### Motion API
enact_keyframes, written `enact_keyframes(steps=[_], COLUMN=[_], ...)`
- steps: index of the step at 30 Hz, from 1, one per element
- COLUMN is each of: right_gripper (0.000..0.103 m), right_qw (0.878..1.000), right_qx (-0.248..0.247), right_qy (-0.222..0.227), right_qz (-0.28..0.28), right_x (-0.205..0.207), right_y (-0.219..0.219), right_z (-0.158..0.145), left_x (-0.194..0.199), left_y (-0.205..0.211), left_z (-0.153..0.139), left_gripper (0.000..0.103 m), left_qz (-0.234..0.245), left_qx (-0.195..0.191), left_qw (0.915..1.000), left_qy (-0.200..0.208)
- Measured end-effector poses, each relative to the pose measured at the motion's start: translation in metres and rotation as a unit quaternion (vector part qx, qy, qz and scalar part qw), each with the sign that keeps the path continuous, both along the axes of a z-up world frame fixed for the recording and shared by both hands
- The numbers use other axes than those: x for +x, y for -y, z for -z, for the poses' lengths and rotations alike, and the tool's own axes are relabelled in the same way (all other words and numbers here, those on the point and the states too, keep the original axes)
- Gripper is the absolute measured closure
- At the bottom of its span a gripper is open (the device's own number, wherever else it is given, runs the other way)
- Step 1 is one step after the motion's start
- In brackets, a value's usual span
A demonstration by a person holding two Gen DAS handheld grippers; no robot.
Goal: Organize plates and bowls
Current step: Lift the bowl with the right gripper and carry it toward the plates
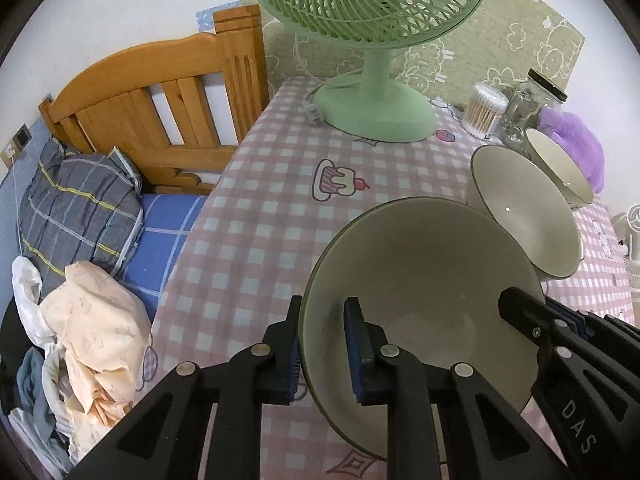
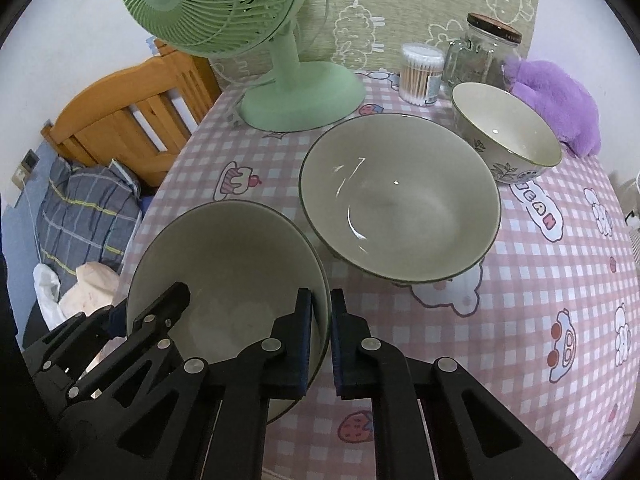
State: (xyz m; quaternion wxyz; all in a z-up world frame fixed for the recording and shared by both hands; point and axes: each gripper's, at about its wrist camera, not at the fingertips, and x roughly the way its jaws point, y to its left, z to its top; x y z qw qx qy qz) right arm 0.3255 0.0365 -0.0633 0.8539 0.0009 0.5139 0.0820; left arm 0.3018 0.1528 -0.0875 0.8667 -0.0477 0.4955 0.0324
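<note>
A: Largest first; the checked tablecloth [image 2: 540, 280] carries everything; green desk fan [image 2: 280, 92] at the back, then three bowls.

B: We have the near wide bowl [image 2: 224, 280] pinched from both sides; left gripper [image 1: 322, 354] clamps its left rim, one pad inside and one outside; right gripper [image 2: 321, 344] clamps the right rim the same way; both jaws narrow, closed on the wall.

A: And the target?

B: We judge it's the second wide bowl [image 2: 400, 200]; it sits just beyond and to the right of the held one, rims nearly touching, mouth up; so the right gripper is the nearer one; any stacking move goes forward-right and over its rim.

A: Smallest?

B: Small patterned bowl [image 2: 508, 132] further back right, beside the second; behind it a glass jar [image 2: 484, 52] and cotton swab tub [image 2: 422, 74].
</note>
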Motion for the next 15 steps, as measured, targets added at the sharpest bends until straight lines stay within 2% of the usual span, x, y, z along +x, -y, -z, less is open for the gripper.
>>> enact_keyframes(steps=[6, 15], right_gripper=[0.092, 0.092], right_qw=[1.000, 0.999], right_qx=[-0.004, -0.009], right_qy=[0.014, 0.034], right_qz=[0.005, 0.038], right_x=[-0.010, -0.048], right_y=[0.005, 0.025], right_z=[-0.015, -0.044], left_x=[-0.016, -0.047], left_y=[0.009, 0.029], left_z=[-0.015, -0.042], left_gripper=[0.086, 0.086], left_qz=[0.022, 0.063], left_qx=[0.004, -0.003], left_qw=[0.9997, 0.9973], left_qy=[0.014, 0.039])
